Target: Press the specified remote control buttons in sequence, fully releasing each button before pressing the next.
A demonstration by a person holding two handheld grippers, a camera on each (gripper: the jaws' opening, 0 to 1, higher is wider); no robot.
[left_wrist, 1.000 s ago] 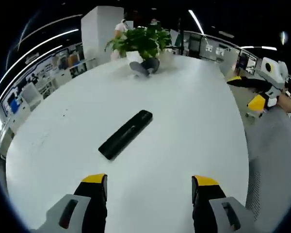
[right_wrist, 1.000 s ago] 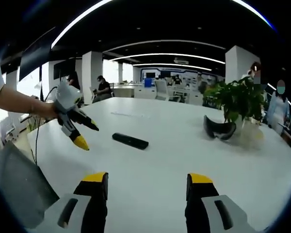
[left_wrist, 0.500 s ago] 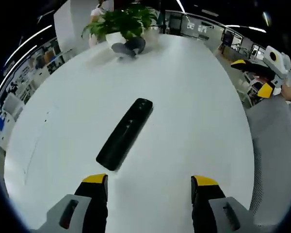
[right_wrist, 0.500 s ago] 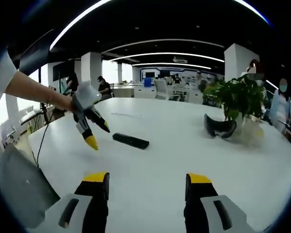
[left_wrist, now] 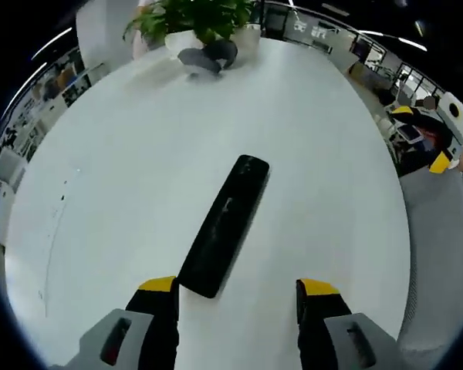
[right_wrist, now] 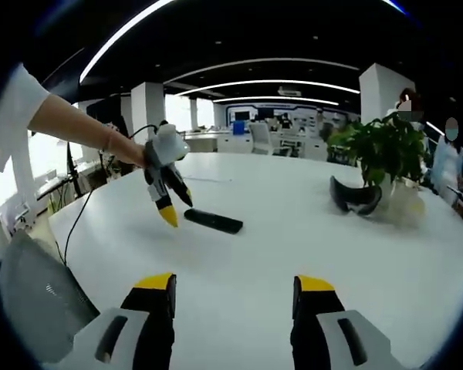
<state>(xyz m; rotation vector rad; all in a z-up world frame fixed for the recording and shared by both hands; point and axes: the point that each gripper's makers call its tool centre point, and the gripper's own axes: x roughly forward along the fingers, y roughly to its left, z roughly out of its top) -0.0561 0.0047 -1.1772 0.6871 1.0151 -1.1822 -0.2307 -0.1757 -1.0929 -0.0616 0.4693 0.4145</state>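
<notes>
1. We judge this to be the approach step: no button is pressed yet. The remote control lies flat on the white table, and the left gripper hangs just above its near end.

2. In the left gripper view the remote runs from between the two yellow-tipped jaws away toward the far right, its near end just beside the left jaw tip. We cannot read any button markings on its dark face.

3. The left gripper's jaws stand wide apart and grasp nothing; whether a tip touches the remote we cannot tell.

4. In the right gripper view the left gripper sits at the remote's left end, tips pointing down at the table.

5. The right gripper hovers over bare table, near the edge and well apart from the remote, jaws wide and empty.

6. Next, we think, one jaw tip must come down on the first target button, then lift fully clear.

7. A potted plant and a dark headset sit at the far side.
</notes>
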